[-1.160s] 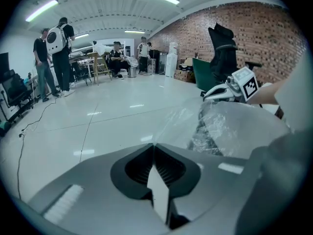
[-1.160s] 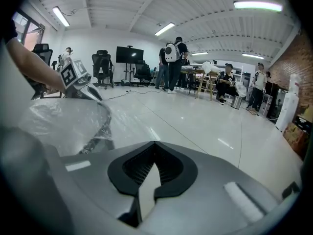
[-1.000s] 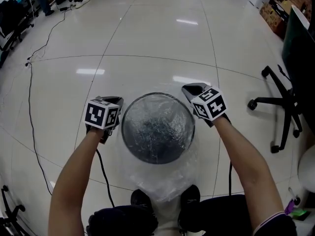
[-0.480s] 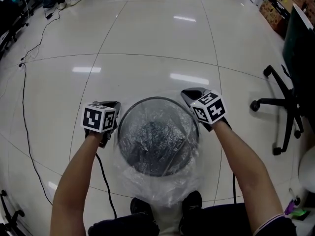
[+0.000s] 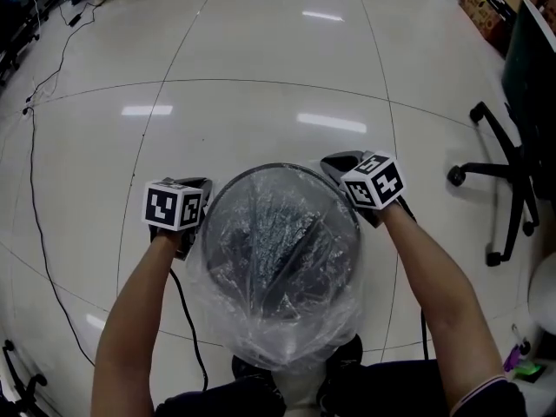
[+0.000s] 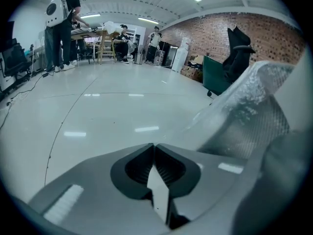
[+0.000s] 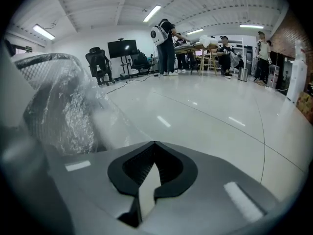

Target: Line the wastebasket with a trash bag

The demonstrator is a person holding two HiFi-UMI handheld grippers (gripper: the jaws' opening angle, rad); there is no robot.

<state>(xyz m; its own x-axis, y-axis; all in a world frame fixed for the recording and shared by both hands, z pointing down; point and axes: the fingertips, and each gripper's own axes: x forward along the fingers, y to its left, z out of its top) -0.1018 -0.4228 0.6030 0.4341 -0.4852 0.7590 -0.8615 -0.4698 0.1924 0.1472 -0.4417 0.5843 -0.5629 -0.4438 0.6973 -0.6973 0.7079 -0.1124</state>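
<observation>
A round black mesh wastebasket (image 5: 280, 170) stands on the floor between my arms. A clear trash bag (image 5: 282, 324) covers its mouth and hangs over the near side of the rim. My left gripper (image 5: 197, 186) is beside the left rim, jaws shut on the bag's edge. My right gripper (image 5: 334, 161) is at the right rim, likewise shut on the film. In the left gripper view the closed jaws of the left gripper (image 6: 154, 145) meet, with the bag (image 6: 230, 94) stretching up to the right over the basket (image 6: 247, 129). In the right gripper view the right gripper (image 7: 154, 143) is closed, with the bag (image 7: 93, 106) and basket (image 7: 46, 75) to its left.
A black office chair (image 5: 506, 176) stands at the right, and a cable (image 5: 33, 189) runs across the glossy tiled floor at the left. My shoes (image 5: 346, 354) are just under the bag. People and desks (image 7: 168, 40) are far across the room.
Both grippers have dropped lower beside the basket's rim. The bag has spread wider over the mouth and now hangs further down the near side.
</observation>
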